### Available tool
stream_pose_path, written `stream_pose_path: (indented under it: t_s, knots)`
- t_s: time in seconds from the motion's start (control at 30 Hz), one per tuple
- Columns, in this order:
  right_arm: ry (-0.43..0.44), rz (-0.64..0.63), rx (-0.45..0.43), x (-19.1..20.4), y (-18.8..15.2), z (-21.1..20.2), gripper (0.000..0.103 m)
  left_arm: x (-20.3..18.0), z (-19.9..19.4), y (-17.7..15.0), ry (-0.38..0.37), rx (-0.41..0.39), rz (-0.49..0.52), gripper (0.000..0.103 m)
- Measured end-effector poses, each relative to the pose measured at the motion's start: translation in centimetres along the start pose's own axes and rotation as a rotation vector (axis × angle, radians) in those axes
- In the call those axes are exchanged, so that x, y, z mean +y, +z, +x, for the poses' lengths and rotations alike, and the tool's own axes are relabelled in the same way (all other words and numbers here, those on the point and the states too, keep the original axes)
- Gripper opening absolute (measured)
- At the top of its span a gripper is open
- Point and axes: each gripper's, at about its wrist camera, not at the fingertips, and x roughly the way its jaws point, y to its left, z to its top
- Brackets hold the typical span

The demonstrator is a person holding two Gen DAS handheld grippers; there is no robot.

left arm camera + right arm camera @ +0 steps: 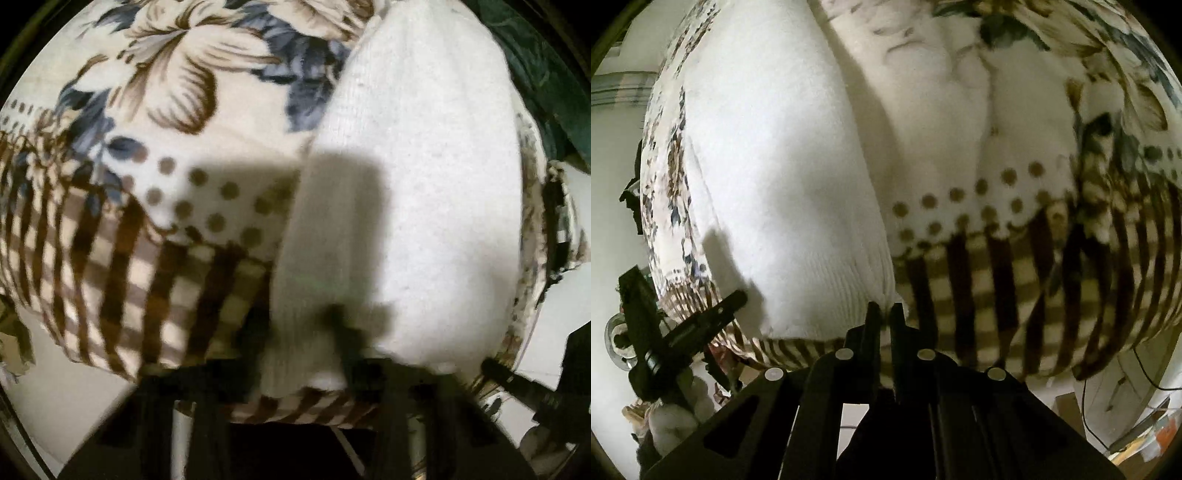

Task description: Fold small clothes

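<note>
The right gripper (882,314) is clenched on the near corner of a white knitted garment (783,177), with the ribbed hem pinched between its two black fingers (872,325). The left gripper (347,332) is blurred in its own view; its fingers are drawn together at the garment's (417,177) near ribbed edge, and the cloth appears to be nipped between them, though the blur leaves that unsure. The garment lies flat, stretching away from both grippers, on a blanket (1015,258) printed with flowers, dots and brown checks. In the right wrist view the left gripper (737,297) shows at the garment's near left corner.
</note>
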Motion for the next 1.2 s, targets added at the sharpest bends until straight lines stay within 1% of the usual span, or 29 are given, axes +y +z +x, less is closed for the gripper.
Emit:
stream_pose_path:
  t_s: [0.1,0.2,0.27,0.33,0.4,0.43,0.5,0.53,0.57,0.6,0.63,0.67,0.7,0.73,0.8,0.87,0.93,1.07,1.2]
  knots:
    - [-0.003,-0.016,0.011,0.6,-1.1,0.2,0.000,-0.7,-1.1,-1.2,-0.005,-0.062,0.017,0.003]
    - [-0.025,0.013,0.092,0.4,-2.8,2.2,0.000,-0.9,-2.7,-2.8,-0.011,-0.105,0.002,0.003]
    - [-0.031,0.005,0.086,-0.7,-4.8,2.5,0.000,-0.6,-3.6,-3.4,-0.007,-0.136,-0.010,0.002]
    - [0.006,0.017,0.074,-1.8,-5.6,2.4,0.000,-0.2,-4.1,-3.4,-0.006,-0.142,-0.013,0.002]
    - [0.071,0.072,0.077,-3.0,-4.8,2.4,0.000,0.3,-4.3,-3.1,-0.007,-0.147,-0.020,0.002]
    - [0.086,0.078,0.065,-3.2,-4.0,2.2,0.002,0.8,-4.3,-3.2,-0.006,-0.150,-0.026,0.002]
    - [0.131,0.086,0.005,-2.8,-1.9,1.4,0.024,0.6,-4.1,-2.7,-0.008,-0.157,-0.037,0.002]
    - [0.166,0.090,-0.024,-2.5,-0.9,1.1,0.046,0.4,-4.2,-2.3,-0.008,-0.161,-0.041,0.002]
    - [0.181,0.091,-0.036,-2.3,-0.2,1.0,0.053,0.4,-4.2,-2.2,-0.007,-0.164,-0.039,0.002]
    - [0.194,0.091,-0.037,-1.9,0.9,1.4,0.053,0.3,-4.0,-2.3,-0.003,-0.168,-0.037,0.002]
    - [0.203,0.094,-0.019,-1.6,1.8,2.1,0.053,0.4,-4.0,-2.3,0.000,-0.169,-0.036,0.002]
    - [0.207,0.098,-0.001,-1.3,2.3,2.9,0.052,0.3,-3.9,-2.4,0.004,-0.169,-0.036,0.002]
    - [0.216,0.108,0.018,-1.1,2.8,3.8,0.046,0.4,-3.9,-2.4,0.006,-0.169,-0.037,0.002]
    - [0.213,0.114,0.012,-1.0,2.7,4.1,0.004,0.4,-4.0,-2.4,0.006,-0.170,-0.039,0.002]
    - [0.191,0.097,0.005,-0.3,2.2,4.2,0.004,0.5,-4.3,-2.8,0.004,-0.175,-0.047,0.002]
    - [0.124,0.021,0.000,0.9,0.6,3.5,0.003,0.7,-4.8,-3.2,-0.001,-0.181,-0.057,0.002]
    - [0.080,-0.012,0.011,1.4,-1.5,2.8,0.003,0.9,-5.3,-3.9,-0.010,-0.182,-0.067,0.002]
    - [0.055,-0.034,0.032,2.1,-5.1,1.7,0.002,1.2,-5.7,-4.7,-0.027,-0.171,-0.095,0.002]
    - [0.056,-0.046,0.081,3.5,-7.0,2.2,0.002,1.9,-6.1,-5.0,-0.027,-0.171,-0.115,0.002]
